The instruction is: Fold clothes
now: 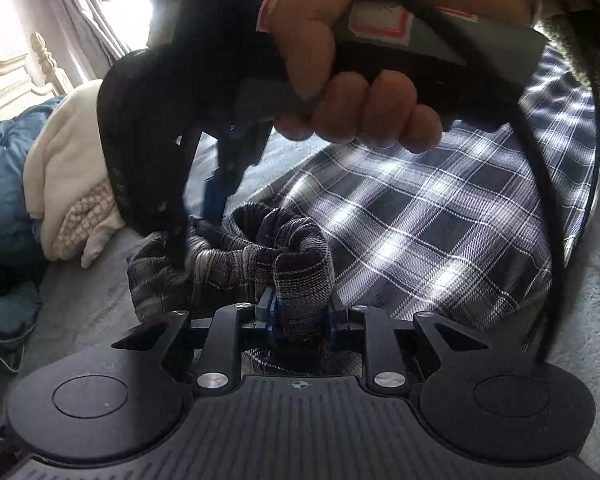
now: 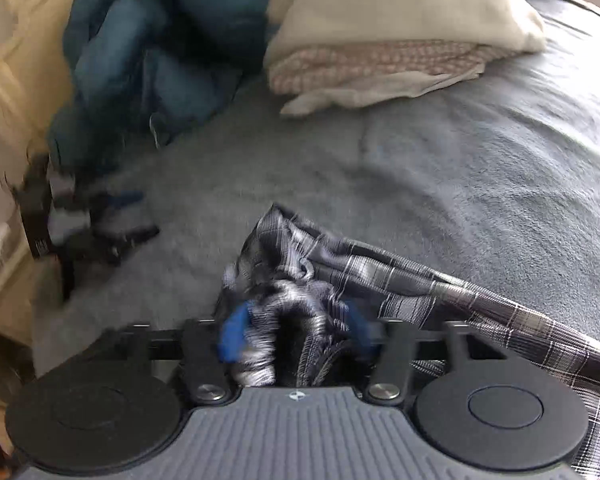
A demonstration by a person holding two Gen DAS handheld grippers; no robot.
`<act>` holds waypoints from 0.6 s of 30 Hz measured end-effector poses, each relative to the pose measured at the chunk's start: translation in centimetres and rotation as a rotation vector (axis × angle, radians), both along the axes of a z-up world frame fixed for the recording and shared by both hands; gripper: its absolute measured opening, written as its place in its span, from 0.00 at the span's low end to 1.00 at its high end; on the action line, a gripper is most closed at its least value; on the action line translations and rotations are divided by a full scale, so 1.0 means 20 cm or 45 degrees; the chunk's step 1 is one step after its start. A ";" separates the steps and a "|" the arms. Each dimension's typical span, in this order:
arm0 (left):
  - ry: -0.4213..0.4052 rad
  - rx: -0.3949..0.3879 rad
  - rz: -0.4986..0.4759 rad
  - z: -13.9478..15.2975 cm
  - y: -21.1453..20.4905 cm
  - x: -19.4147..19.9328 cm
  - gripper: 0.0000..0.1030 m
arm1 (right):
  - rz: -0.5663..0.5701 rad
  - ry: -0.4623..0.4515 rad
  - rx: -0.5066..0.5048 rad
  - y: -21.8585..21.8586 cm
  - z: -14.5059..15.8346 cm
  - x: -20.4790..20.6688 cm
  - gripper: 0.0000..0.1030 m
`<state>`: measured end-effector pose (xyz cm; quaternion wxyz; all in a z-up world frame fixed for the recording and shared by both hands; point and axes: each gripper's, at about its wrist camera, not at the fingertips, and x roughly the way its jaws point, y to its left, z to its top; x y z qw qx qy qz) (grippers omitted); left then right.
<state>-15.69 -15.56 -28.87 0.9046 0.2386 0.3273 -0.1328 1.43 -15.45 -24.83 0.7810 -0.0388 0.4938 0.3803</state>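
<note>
Plaid flannel shirt (image 1: 440,220) lies on our grey bedspread (image 2: 440,168), its length running from the bunched end between us out to the right. Our left gripper (image 1: 302,320) pinches a rolled fold; our right gripper (image 2: 296,336) clamps the crumpled end. Cream folded laundry (image 2: 380,32) and a blue duvet (image 2: 148,48) sit beyond

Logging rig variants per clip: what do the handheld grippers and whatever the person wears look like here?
Both are black handheld units with blue finger pads, silver pivot bolts, two round black discs and a ribbed grey deck bearing a small crosshair mark. The right gripper, seen from the left wrist view, has a grey handle with a red-bordered white label and a black cable. A fuzzy olive sleeve shows at the wrist.
</note>
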 end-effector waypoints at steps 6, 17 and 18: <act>-0.003 0.007 0.021 0.01 -0.02 -0.01 0.35 | -0.107 0.031 0.106 -0.08 0.07 -0.06 0.14; 0.024 -0.004 -0.026 -0.04 -0.05 -0.01 0.30 | -0.460 0.279 0.144 -0.37 -0.12 0.03 0.15; 0.026 -0.006 -0.034 -0.05 -0.05 -0.01 0.28 | -0.469 0.291 0.151 -0.39 -0.13 0.03 0.16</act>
